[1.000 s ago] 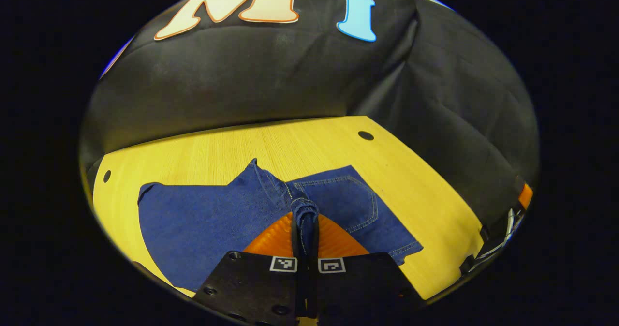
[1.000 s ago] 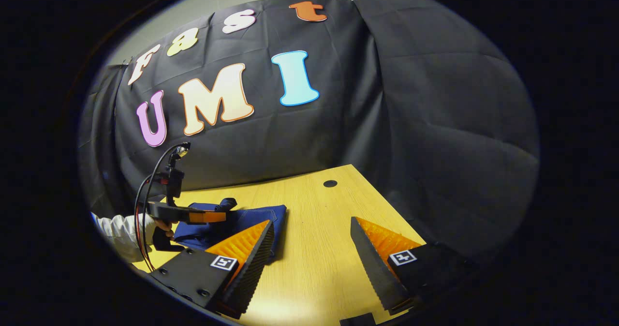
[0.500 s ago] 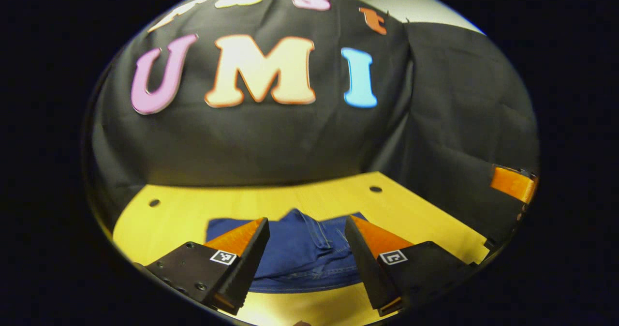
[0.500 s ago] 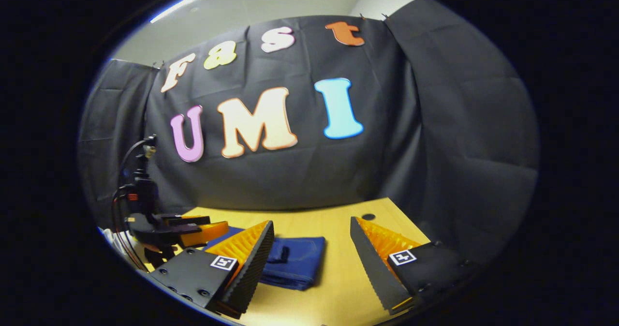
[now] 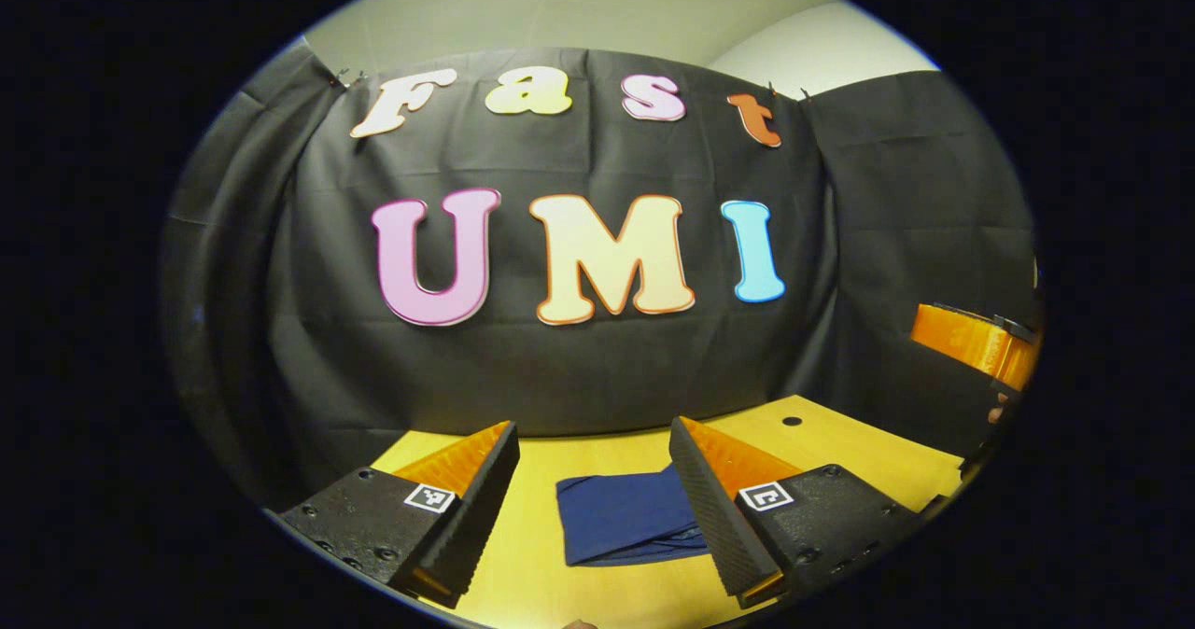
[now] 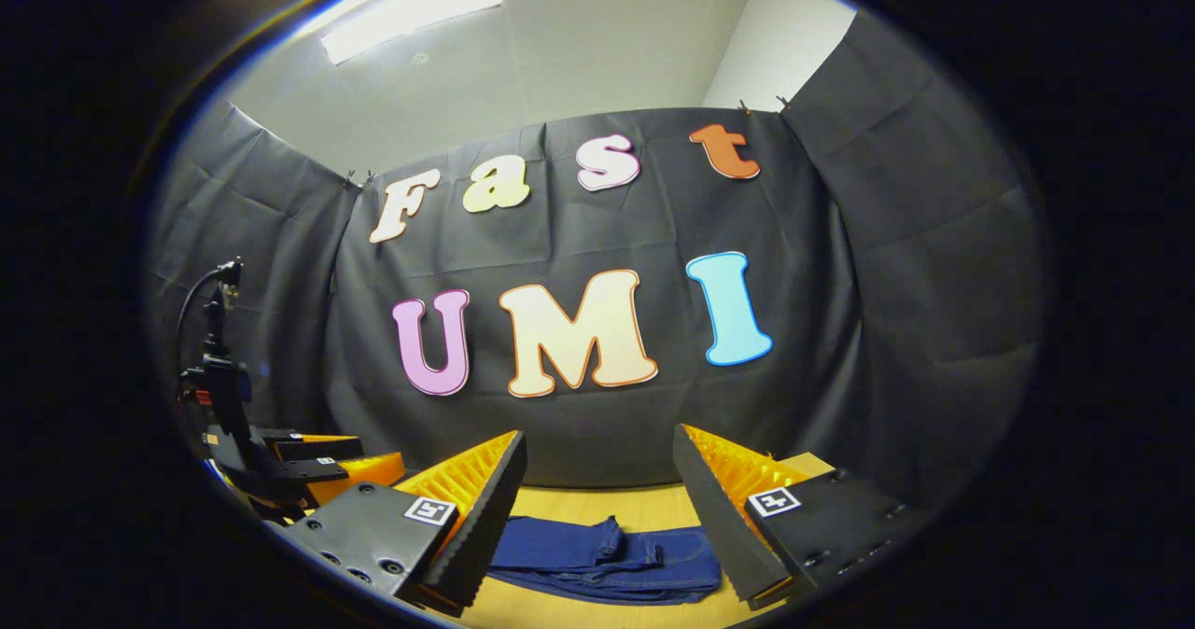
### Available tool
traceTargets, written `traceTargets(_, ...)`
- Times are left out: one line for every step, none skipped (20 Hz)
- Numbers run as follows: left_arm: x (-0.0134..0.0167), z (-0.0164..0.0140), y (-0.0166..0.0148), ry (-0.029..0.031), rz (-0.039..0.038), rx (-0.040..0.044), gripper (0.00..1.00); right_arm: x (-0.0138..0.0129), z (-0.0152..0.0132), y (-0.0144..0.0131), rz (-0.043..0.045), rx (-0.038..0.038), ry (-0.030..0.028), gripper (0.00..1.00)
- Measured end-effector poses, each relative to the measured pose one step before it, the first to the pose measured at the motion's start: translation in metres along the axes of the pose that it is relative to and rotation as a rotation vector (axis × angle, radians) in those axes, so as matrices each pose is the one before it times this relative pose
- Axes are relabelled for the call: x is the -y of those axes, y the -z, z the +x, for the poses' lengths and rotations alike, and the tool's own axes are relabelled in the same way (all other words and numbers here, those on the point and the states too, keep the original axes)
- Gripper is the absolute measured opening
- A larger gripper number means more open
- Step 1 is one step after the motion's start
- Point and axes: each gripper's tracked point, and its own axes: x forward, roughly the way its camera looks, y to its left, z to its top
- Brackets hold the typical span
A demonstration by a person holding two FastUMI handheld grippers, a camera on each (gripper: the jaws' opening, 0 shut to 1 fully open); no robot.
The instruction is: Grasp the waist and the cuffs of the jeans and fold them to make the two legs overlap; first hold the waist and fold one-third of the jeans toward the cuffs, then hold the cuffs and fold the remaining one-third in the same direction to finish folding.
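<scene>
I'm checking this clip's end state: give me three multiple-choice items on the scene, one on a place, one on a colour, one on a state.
1. Where do the jeans lie?
A. on the table
B. hung on the booth wall
C. in the left gripper

2. What colour are the jeans?
A. black
B. blue
C. grey

3. How do the two grippers stand?
A. both shut on the jeans
B. left open, right shut
C. both open, holding nothing

Answers:
1. A, the folded bundle rests flat on the yellow wood, seen in both views.
2. B, the denim is plainly blue against the table.
3. C, the left gripper and the right gripper each show a wide gap between their fingers, with the jeans lying beyond them.
</scene>
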Motion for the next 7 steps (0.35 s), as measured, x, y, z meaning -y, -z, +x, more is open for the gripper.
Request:
traceTargets(-0.00603,-0.00653,-0.00386,-0.00185,-0.00914,0.00463,0.94,-0.00628,-0.00391,-0.00069,0.00368,0.00074,0.00191,0.95)
traceTargets(-0.00128,-0.00475,-0.00242,0.00951,-0.01146,0.00332,0.94,-0.00984,-0.00532,-0.00248,0.00874,0.00507,-0.01304,0.94)
traceTargets(-0.00236,-0.00544,-0.00184,0.00344,-0.00713,-0.00098,0.94,-0.00814,-0.00369,-0.00407,0.00435,0.01423,-0.0111,0.98)
traceTargets(-0.0046,-0.00303,-0.00234,0.00159,-0.00156,0.00247,0.94,-0.00184,-0.00402,-0.0036,-0.00594,0.01334,0.0042,0.97)
traceTargets(-0.00212,-0.00327,-0.00393,0.00275,0.00236,0.00457,0.94,-0.00051,-0.00315,-0.00307,-0.01327,0.00585,0.00755,0.94)
traceTargets(-0.0015,-0.00261,-0.0045,0.00175,0.0009,0.01109,0.94,-0.00177,-0.00323,-0.00416,-0.01786,0.01342,0.00315,0.97)
traceTargets(0.0017,-0.00215,-0.00629,0.01208,0.00119,0.01668,0.94,0.0008,-0.00132,-0.00526,-0.01675,0.01027,0.00938,0.97)
